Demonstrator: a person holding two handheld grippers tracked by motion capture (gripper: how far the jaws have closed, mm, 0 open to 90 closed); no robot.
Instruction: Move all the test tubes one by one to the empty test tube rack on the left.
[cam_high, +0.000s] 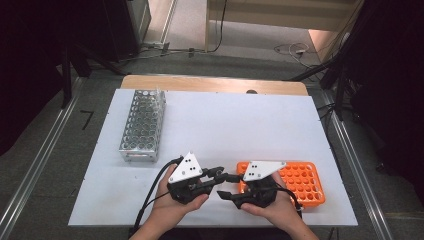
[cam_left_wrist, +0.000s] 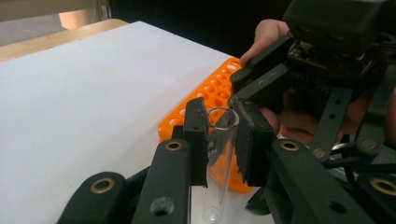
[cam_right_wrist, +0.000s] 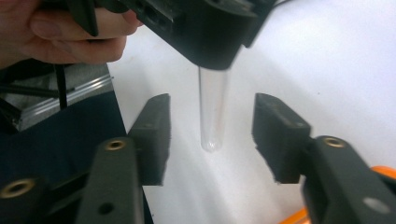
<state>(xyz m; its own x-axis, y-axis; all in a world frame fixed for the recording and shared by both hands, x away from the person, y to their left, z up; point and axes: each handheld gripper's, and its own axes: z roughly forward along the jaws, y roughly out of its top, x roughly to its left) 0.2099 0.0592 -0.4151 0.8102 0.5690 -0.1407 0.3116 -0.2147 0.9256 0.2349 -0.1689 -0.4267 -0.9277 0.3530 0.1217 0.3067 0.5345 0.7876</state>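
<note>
On the white worktop (cam_high: 210, 130), between steel rack (cam_high: 143, 125) and orange rack (cam_high: 300, 182), the handover looks done: left tongs (cam_left_wrist: 219, 140) pinch the glass tube (cam_left_wrist: 218, 163), right tongs (cam_right_wrist: 210, 140) spread around its bottom. Racking remains.

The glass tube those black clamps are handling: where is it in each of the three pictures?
High view: too small to make out between the two grippers.
Left gripper view: the test tube stands low and centre, pinched between that gripper's jaws.
Right gripper view: it hangs at centre, apart from the open jaws either side.
Shared landmark: the orange rack.
</note>
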